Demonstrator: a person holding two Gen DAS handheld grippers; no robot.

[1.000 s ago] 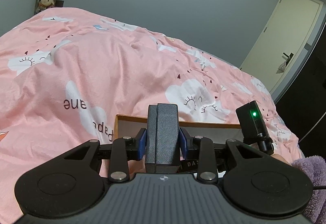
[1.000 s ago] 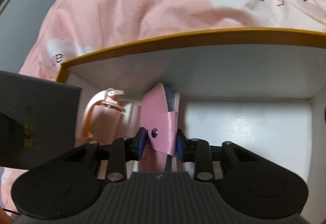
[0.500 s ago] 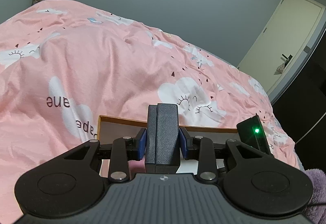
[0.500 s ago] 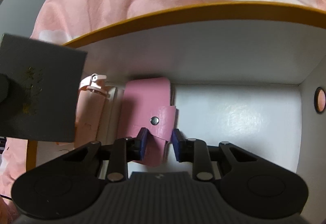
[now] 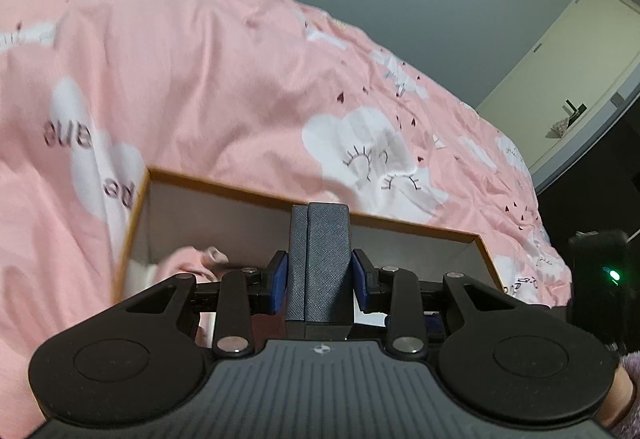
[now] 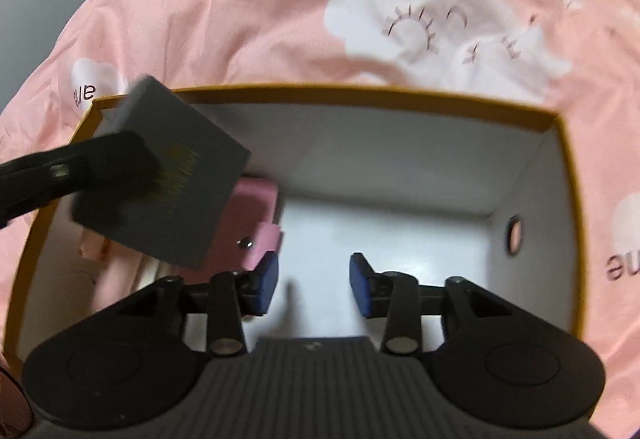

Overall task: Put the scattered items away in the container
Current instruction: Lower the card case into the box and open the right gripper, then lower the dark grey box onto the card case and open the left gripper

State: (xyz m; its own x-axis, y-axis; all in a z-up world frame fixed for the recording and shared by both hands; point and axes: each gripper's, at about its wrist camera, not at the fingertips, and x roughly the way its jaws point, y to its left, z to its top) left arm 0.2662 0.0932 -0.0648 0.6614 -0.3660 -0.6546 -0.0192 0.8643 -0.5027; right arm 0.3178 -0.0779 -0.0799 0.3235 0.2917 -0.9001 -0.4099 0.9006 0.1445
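A white box with an orange rim (image 6: 360,93) lies on the pink bed cover; its rim (image 5: 248,189) also shows in the left wrist view. My left gripper (image 5: 319,275) is shut on a dark grey case (image 5: 320,263), held upright above the box's left end; that grey case (image 6: 160,175) hangs there in the right wrist view too. My right gripper (image 6: 313,285) is over the box floor, its jaws opening with nothing between them. A pink wallet (image 6: 256,223) lies flat in the box beside a pink bottle (image 6: 92,259), partly hidden by the case.
The pink cloud-print cover (image 5: 220,79) surrounds the box on all sides. The right half of the box floor (image 6: 400,239) is bare white. A door (image 5: 560,87) stands at the far right, and a fuzzy purple sleeve (image 5: 628,391) shows at the lower right.
My right gripper let go of the pink wallet, which now lies flat in the box, and drew back upward. My left gripper carried the grey case down over the box's left end.
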